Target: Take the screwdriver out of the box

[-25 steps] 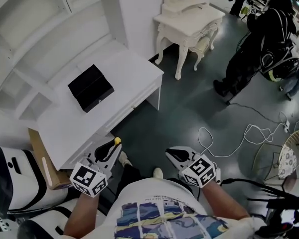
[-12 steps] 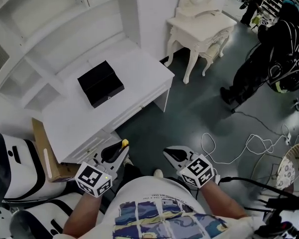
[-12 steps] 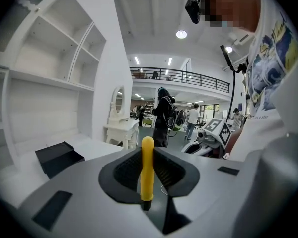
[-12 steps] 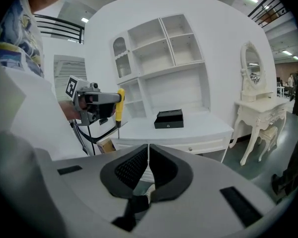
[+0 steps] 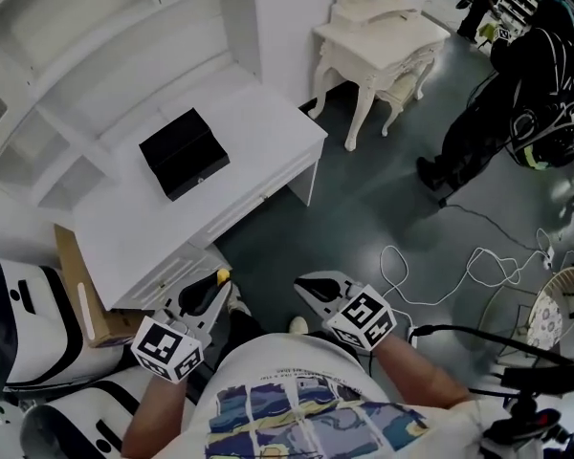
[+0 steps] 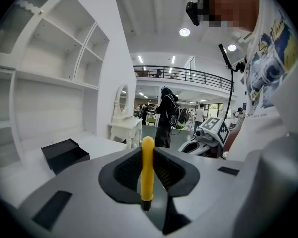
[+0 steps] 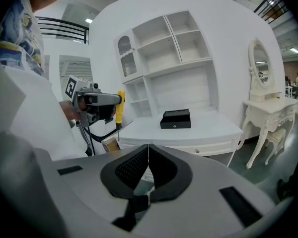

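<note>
Your left tongs (image 6: 148, 155) are clamped on the yellow-handled screwdriver (image 6: 147, 177), its handle poking up past the tips, while your right tongs (image 7: 148, 155) are pressed together on nothing. Both hang well apart from the black box (image 5: 184, 153), on its near side. That box sits closed on the white desk (image 5: 268, 127), with the screwdriver outside it

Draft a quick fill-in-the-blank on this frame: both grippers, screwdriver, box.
1. The left gripper clamps a screwdriver with a ____ handle.
2. On the right gripper the fingers are shut on ____.
3. The ____ box sits on the white desk, away from both grippers.
Missing words: yellow; nothing; black.
</note>
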### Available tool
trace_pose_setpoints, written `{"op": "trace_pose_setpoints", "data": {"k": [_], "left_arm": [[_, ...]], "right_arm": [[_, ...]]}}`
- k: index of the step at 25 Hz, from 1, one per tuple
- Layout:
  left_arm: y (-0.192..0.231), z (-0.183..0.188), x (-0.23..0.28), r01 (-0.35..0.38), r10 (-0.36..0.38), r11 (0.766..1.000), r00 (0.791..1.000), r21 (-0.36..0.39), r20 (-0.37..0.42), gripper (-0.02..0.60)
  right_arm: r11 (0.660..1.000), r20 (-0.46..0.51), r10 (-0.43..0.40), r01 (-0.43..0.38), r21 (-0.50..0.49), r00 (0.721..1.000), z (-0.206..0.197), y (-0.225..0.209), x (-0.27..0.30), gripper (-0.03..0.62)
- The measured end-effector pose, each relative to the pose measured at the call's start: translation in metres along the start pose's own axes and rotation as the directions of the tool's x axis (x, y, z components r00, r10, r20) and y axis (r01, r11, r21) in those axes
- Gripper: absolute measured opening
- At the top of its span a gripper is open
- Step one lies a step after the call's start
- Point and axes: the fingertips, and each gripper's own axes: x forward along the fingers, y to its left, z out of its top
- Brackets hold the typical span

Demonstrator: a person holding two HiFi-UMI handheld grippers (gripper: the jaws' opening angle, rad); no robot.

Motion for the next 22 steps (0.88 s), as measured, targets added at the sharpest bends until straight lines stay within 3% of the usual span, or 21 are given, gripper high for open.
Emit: {"op": "trace_pose_setpoints", "data": {"k": [22], "left_arm": [[0.000,-0.007,0.013,0.043,-0.043,0.999,0.999,-0.003,-0.013,0.080]], "right_arm": [[1.000,-0.020,-0.013,0.012,-0.004,1.000,-0.010,-0.001,0.004,0.025]]}}
